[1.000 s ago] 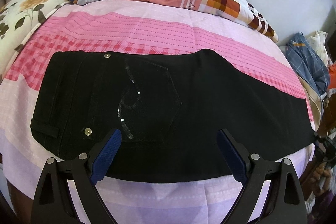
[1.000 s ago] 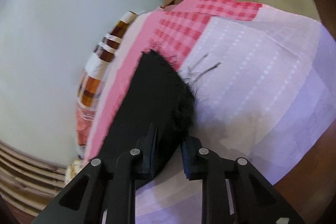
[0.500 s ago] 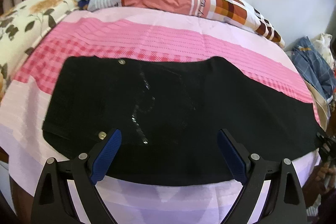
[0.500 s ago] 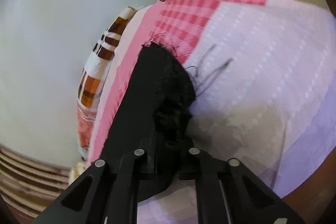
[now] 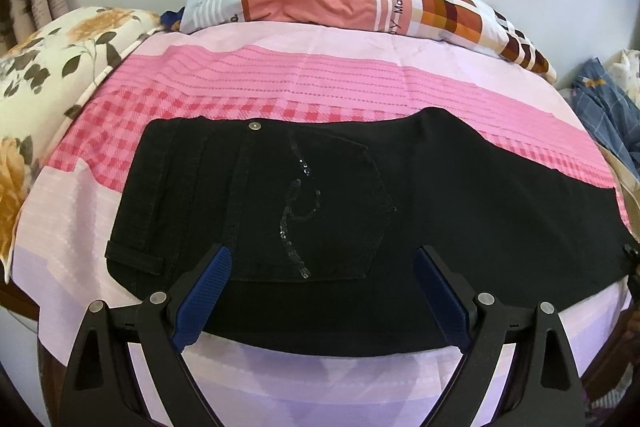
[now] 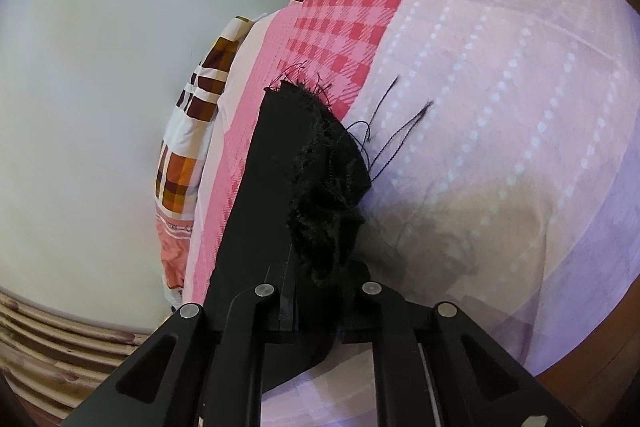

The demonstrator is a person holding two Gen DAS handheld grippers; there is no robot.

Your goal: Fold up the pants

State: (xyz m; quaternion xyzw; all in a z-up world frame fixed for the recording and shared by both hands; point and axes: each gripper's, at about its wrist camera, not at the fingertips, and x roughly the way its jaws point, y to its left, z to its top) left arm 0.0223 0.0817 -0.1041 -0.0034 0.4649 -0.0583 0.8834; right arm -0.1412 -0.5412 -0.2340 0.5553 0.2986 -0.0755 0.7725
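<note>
Black pants [image 5: 460, 195] lie flat across the pink bedsheet [image 5: 320, 83], waistband at the left, legs running right. A sequined back pocket [image 5: 320, 211] faces up. My left gripper [image 5: 322, 291] is open, its blue pads [image 5: 204, 291] hovering over the near edge of the seat. My right gripper [image 6: 324, 291] is shut on the frayed leg hem [image 6: 320, 163] of the pants [image 6: 260, 195], with loose threads trailing on the sheet [image 6: 480, 107]. The right gripper's tip also shows at the far right of the left wrist view [image 5: 632, 255].
A patterned pillow [image 5: 360, 3] lies along the far side by the white wall. A floral pillow [image 5: 40, 75] sits at the left. A heap of blue checked clothes [image 5: 604, 107] lies past the right end of the bed. The bed's wooden edge [image 6: 592, 359] is close.
My right gripper has closed on the leg hem and bunched it up. My left gripper stayed open and shifted a little over the pants.
</note>
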